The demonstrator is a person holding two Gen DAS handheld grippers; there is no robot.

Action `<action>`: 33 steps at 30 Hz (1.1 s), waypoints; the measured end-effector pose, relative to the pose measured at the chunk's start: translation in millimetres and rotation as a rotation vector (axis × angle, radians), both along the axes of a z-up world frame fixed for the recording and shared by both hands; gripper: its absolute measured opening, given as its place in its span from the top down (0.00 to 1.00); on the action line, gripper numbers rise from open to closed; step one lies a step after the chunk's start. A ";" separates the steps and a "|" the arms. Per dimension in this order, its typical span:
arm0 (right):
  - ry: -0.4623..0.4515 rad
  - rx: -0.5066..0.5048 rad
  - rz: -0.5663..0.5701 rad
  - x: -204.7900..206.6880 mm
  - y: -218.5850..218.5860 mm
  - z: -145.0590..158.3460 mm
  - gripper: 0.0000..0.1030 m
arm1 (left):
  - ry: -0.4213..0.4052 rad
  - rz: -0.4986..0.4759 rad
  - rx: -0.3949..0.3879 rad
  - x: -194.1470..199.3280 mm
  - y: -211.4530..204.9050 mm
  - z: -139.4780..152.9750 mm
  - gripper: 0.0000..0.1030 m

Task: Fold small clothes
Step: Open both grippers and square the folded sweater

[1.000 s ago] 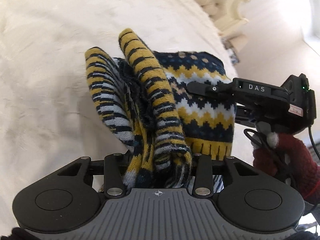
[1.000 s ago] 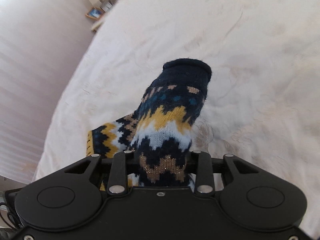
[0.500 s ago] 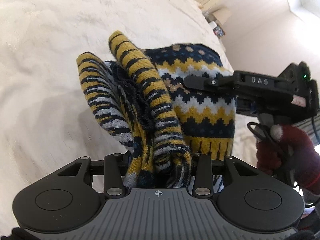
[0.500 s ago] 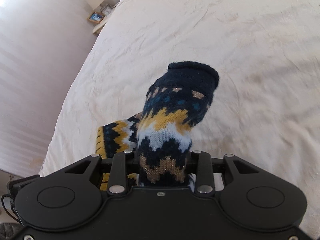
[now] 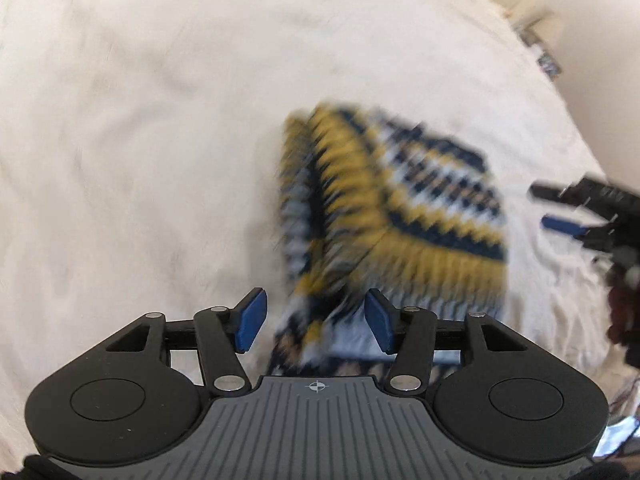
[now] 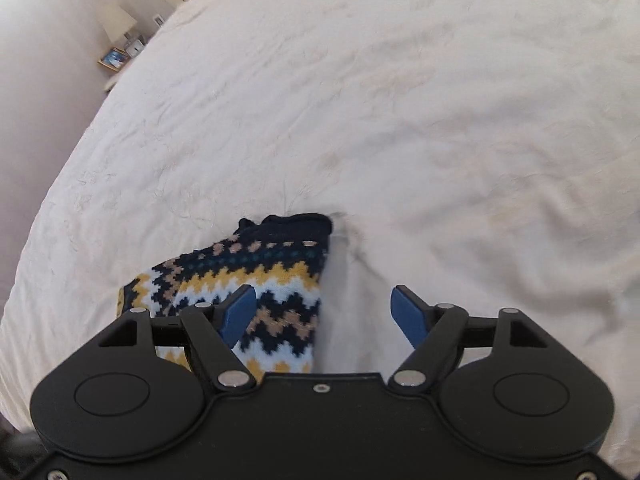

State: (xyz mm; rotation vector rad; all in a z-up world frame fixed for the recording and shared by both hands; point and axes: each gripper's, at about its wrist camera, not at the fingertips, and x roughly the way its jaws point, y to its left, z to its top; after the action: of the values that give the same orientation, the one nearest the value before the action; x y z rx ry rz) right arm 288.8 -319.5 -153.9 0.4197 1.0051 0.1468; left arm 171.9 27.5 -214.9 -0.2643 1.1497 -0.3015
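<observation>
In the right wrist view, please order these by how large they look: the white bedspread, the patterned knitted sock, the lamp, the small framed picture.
1. White bedspread, fills most of the view.
2. Patterned knitted sock.
3. Lamp.
4. Small framed picture.
Lamp and picture stand far from the camera, so their true sizes are unsure.

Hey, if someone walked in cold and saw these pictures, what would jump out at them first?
The navy, yellow and white zigzag-knit garment stands out, lying on the cream bedspread just ahead of both grippers. Next come the blue pads: the left gripper and right gripper are both opening, no longer pressing on the knit. At the right edge of the left wrist view, the right gripper's fingers sit beside the garment.
</observation>
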 end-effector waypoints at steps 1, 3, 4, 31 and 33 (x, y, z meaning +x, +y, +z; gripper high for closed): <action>0.001 -0.007 -0.004 -1.8 -0.8 0.1 0.25 | -0.036 -0.017 0.002 -5.4 -0.9 10.2 0.49; 0.004 -0.019 -0.012 -3.3 -2.3 -0.7 0.25 | -0.109 -0.059 0.028 11.8 -24.2 24.5 0.49; 0.005 -0.030 -0.014 -6.0 -1.3 -2.5 0.25 | -0.139 -0.080 0.041 19.8 -31.3 28.6 0.48; 0.118 -0.105 0.065 44.4 67.2 -45.7 0.05 | -0.110 -0.141 0.141 81.9 -27.1 -6.5 0.25; 0.088 -0.104 -0.001 34.1 63.1 -29.2 0.05 | -0.153 -0.153 0.141 71.9 -30.3 8.1 0.25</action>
State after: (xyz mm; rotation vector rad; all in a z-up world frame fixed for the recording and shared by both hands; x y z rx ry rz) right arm 322.9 -256.4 -183.1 0.3346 1.0937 0.0751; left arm 243.8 -2.8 -206.8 -0.0284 1.0358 -0.3668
